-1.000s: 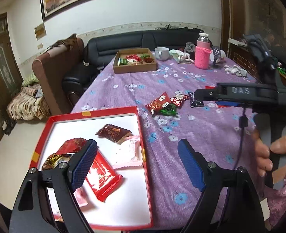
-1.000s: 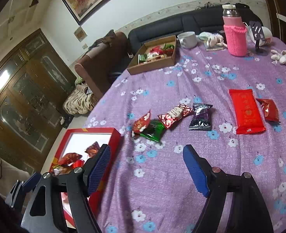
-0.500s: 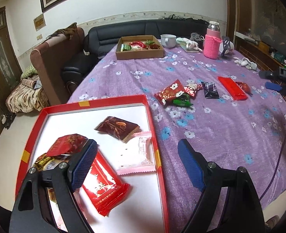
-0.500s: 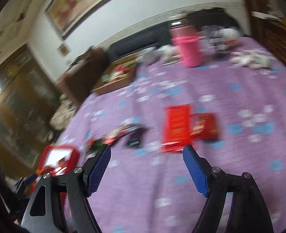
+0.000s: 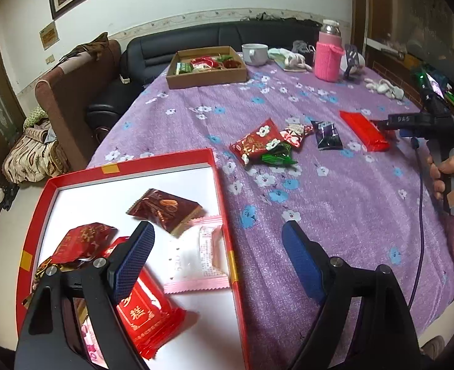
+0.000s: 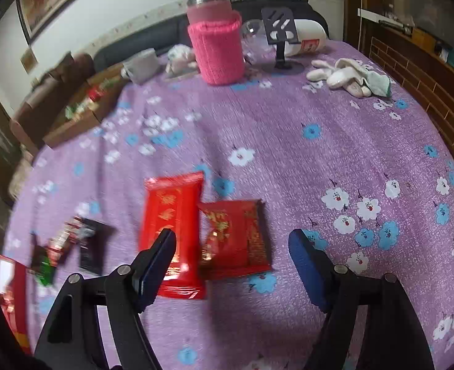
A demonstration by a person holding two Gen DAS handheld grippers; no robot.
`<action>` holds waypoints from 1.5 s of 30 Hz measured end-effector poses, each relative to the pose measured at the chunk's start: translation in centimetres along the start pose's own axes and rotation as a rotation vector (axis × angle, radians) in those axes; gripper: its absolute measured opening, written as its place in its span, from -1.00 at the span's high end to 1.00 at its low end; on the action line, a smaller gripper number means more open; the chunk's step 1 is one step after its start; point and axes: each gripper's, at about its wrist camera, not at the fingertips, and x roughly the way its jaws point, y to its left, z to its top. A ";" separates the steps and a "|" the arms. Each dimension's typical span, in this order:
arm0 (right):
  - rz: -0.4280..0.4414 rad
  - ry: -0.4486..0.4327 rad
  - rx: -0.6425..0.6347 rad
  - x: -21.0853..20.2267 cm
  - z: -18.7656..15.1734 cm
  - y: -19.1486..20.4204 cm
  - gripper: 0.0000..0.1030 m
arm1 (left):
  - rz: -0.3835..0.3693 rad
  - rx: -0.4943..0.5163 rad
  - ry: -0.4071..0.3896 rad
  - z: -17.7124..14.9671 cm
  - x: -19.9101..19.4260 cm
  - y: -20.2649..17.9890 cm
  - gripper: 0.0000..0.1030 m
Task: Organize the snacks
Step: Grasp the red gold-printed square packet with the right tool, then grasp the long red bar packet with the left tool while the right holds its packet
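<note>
My left gripper (image 5: 216, 240) hangs open over the right rim of the red tray (image 5: 220, 182). In the tray lie a brown packet (image 5: 163, 208), a pink-white packet (image 5: 196, 256), a red packet (image 5: 143, 317) and a red foil one (image 5: 85, 237). My right gripper (image 6: 233, 240) hovers low over a small dark red packet (image 6: 236, 237), jaws closing, pads not touching it. A long red packet (image 6: 171, 212) lies just left of it, partly under the left finger. Further left are a black packet (image 5: 327, 134) and a cluster of red and green packets (image 5: 257, 146).
A cardboard box of snacks (image 5: 207, 77) and a white mug (image 5: 254, 54) stand at the table's far end. A pink-sleeved bottle (image 6: 216, 49), a black phone stand (image 6: 281, 30) and white gloves (image 6: 347, 75) sit behind the red packets. Sofas stand beyond the table.
The right gripper has swung right and down, from facing the snack cluster to hovering over the two red packets. The left gripper has sunk slightly toward the tray.
</note>
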 end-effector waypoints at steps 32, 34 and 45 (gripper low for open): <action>0.278 -0.227 0.455 -2.0 -0.3 -9.8 0.21 | -0.134 0.119 0.102 12.0 8.7 -20.6 -0.65; 0.276 -0.239 0.475 -2.4 -0.5 -10.5 0.21 | -0.137 0.129 0.103 12.1 8.9 -21.4 -0.65; 0.290 -0.192 0.525 -1.4 -0.8 -11.2 0.21 | -0.161 0.138 0.110 12.1 9.3 -22.8 -0.65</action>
